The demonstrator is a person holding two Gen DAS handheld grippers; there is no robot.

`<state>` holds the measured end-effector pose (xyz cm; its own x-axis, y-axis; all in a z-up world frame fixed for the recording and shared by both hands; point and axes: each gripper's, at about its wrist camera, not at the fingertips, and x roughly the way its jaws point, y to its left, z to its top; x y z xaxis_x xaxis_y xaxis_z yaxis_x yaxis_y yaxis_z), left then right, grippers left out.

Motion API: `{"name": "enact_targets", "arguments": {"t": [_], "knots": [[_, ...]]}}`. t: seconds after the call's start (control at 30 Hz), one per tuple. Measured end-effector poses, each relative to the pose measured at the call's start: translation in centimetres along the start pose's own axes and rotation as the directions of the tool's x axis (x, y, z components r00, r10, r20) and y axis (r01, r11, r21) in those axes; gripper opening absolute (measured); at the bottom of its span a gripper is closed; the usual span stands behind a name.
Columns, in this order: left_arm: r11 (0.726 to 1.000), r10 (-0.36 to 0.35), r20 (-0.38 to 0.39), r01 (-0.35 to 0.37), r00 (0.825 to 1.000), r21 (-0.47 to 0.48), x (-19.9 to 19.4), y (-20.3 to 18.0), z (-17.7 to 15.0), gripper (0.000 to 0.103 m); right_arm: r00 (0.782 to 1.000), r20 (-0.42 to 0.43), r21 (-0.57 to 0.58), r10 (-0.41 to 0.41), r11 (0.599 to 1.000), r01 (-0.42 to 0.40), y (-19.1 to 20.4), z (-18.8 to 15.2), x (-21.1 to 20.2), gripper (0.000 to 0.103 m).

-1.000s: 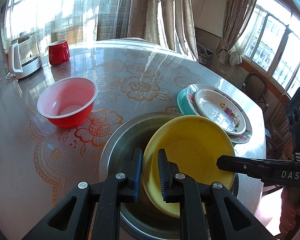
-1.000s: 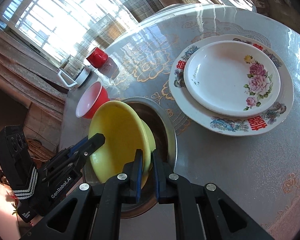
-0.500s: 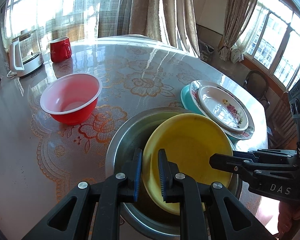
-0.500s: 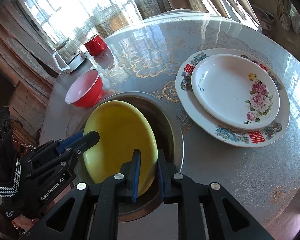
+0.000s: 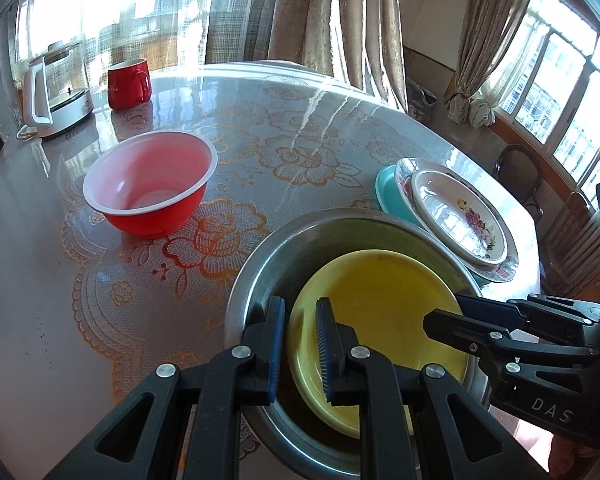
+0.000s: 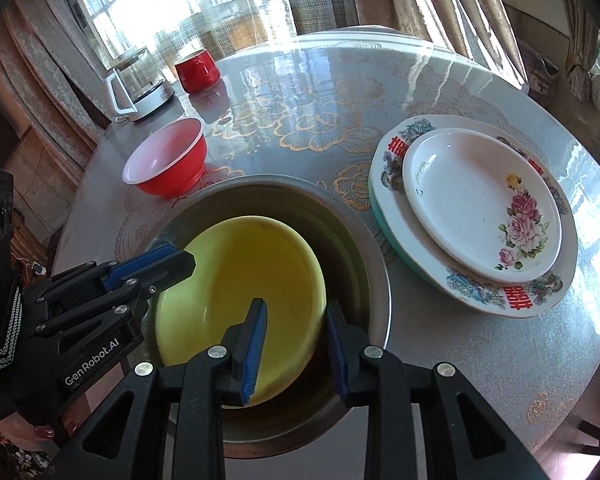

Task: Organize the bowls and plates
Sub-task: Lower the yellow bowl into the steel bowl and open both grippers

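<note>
You nested the round yellow bowl in the steel basin; both the left gripper and the right gripper had let go, jaws apart.

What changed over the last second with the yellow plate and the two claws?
The yellow plate went from tilted to lying flatter in the metal basin. The right claw opened and let go; the left claw eased open around the rim. Red bowl and plate stack stayed put.

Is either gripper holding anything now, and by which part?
Neither. The left gripper and right gripper are open, straddling opposite rims of the yellow bowl inside the steel basin.
</note>
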<state>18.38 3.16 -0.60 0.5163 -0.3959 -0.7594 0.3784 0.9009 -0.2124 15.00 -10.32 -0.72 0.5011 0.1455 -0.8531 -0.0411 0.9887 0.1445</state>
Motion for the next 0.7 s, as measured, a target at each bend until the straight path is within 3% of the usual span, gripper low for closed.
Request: {"name": "enact_targets", "arguments": {"t": [0.43,0.7], "knots": [[1.0,0.002,0.019,-0.002,1.0,-0.011,-0.4,0.2,0.1,0.016,1.0,0.027,0.016,-0.009,1.0,0.008,-0.7,0.0,-0.7,0.03],[0.998,-0.036,0.035,0.038,0.999,-0.045,-1.0,0.6,0.3,0.031,1.0,0.028,0.019,0.005,1.0,-0.006,-0.6,-0.2,-0.8,0.03]]}}
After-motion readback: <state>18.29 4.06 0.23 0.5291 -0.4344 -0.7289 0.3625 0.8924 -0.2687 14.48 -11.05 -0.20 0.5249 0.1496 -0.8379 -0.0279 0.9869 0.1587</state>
